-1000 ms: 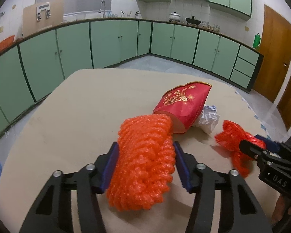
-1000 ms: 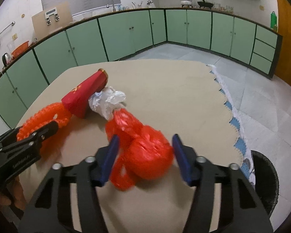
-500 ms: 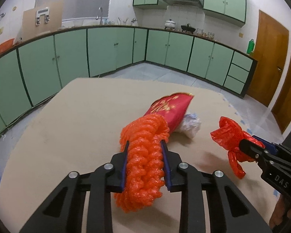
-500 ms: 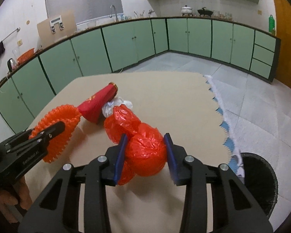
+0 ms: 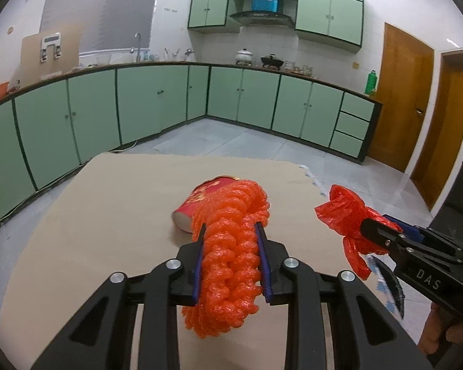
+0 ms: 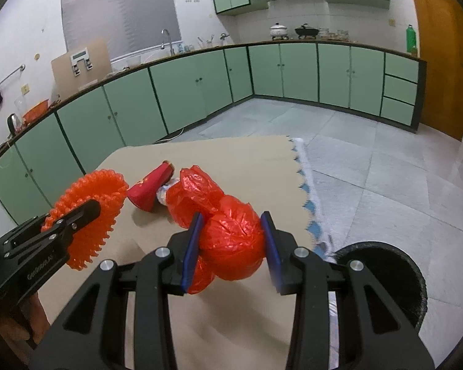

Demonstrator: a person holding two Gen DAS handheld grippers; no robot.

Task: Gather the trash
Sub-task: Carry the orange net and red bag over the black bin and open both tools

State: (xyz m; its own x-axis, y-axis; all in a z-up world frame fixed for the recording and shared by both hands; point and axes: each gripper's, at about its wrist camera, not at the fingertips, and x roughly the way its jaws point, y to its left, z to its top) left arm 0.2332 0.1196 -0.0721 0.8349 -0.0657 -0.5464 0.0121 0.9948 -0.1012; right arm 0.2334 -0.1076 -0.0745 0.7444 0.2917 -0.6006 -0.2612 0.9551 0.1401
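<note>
Left gripper [image 5: 230, 259] clenched frilly orange netting [image 5: 231, 265]; right gripper [image 6: 231, 248] clenched crumpled red bag [image 6: 231, 246]. Only right view showed black bin [image 6: 389, 273].

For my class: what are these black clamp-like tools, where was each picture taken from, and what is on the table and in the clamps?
No robot here: a person holds a two-finger gripper in each hand, each carrying a camera looking along its fingers. One picture is from the left gripper, which is clamped on an orange foam net. The other is from the right gripper, clamped on a crumpled red plastic bag. Both pieces are lifted above the beige table. A red paper cup lies there on its side. A black bin stands beside the table.
</note>
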